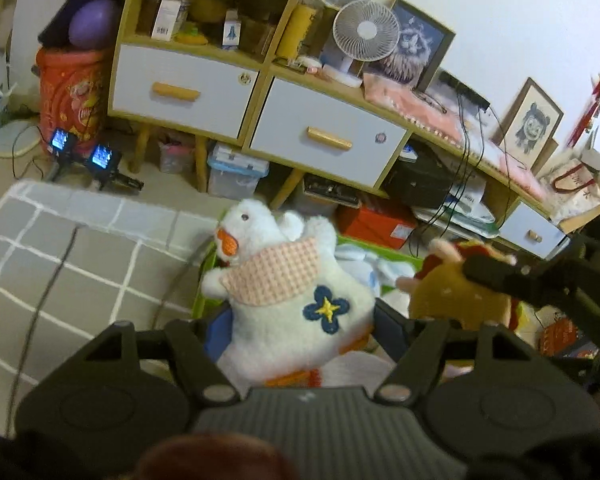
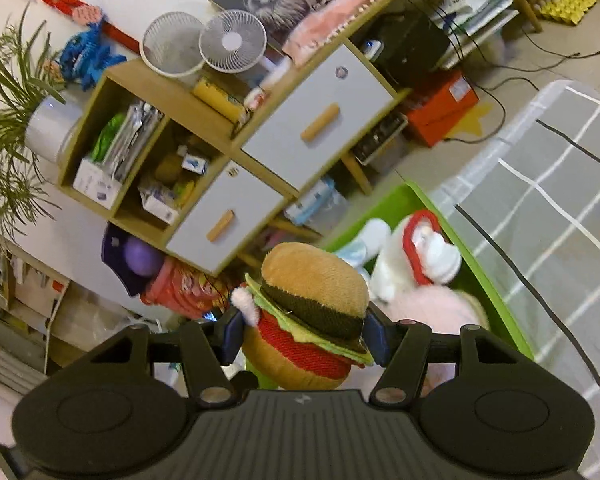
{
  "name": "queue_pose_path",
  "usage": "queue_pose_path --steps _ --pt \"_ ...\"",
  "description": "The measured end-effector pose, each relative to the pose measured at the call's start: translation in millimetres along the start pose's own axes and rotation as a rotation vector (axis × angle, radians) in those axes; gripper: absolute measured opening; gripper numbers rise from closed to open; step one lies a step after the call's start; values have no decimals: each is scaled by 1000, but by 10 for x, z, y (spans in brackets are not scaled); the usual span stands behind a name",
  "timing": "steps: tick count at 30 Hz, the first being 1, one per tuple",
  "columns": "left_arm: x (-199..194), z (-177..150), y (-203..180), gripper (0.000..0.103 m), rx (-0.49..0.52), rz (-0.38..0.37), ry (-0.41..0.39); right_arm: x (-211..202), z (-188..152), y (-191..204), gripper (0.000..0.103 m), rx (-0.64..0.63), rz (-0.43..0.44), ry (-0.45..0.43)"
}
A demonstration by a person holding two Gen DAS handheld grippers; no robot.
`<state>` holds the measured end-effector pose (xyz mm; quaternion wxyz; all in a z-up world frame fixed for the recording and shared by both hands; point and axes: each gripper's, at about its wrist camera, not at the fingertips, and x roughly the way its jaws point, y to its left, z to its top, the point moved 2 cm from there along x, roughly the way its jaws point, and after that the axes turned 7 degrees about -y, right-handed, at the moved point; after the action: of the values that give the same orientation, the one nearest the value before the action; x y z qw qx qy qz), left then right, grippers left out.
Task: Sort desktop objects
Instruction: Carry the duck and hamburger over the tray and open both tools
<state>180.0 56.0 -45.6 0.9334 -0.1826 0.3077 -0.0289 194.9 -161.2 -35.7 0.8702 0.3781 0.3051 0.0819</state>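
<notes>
While the left claw (image 1: 300,326) pinches a fluffy white plush duck (image 1: 284,300) at frame centre, its blue pads pressed into the soft belly under a pink waffle-knit bib and a stitched navy flower, the toy hangs above the green bin (image 1: 200,300) of plush toys. Closed on a rounded plush hamburger (image 2: 308,312) at lower centre of its own view, the right claw (image 2: 304,334) squeezes the felt lettuce and ribbed red layer, with the green bin's smooth rim and a grey checked cloth (image 2: 540,208) covering the surface to the right.
</notes>
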Motion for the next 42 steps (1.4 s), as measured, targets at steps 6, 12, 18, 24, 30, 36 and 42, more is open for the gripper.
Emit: queue_pose_path --steps 6,12,18,24,30,36,42 --pt "109 -15 74 72 -31 -8 -15 203 -28 -92 61 53 13 20" --pt "149 -19 94 72 -43 -28 -35 303 -91 -86 61 43 28 33" --pt "154 -13 81 77 -43 -44 -45 339 -123 -88 67 32 14 47" --pt "153 -25 54 84 -35 -47 -40 341 -122 -116 71 46 3 61" --pt "135 -38 51 88 -33 -51 -36 328 -109 -120 74 51 2 72" --pt "87 -36 38 90 -18 -41 -30 250 -81 -75 76 31 1 66" --pt "-12 -60 37 91 10 -28 -18 133 -75 -25 76 -20 -24 69"
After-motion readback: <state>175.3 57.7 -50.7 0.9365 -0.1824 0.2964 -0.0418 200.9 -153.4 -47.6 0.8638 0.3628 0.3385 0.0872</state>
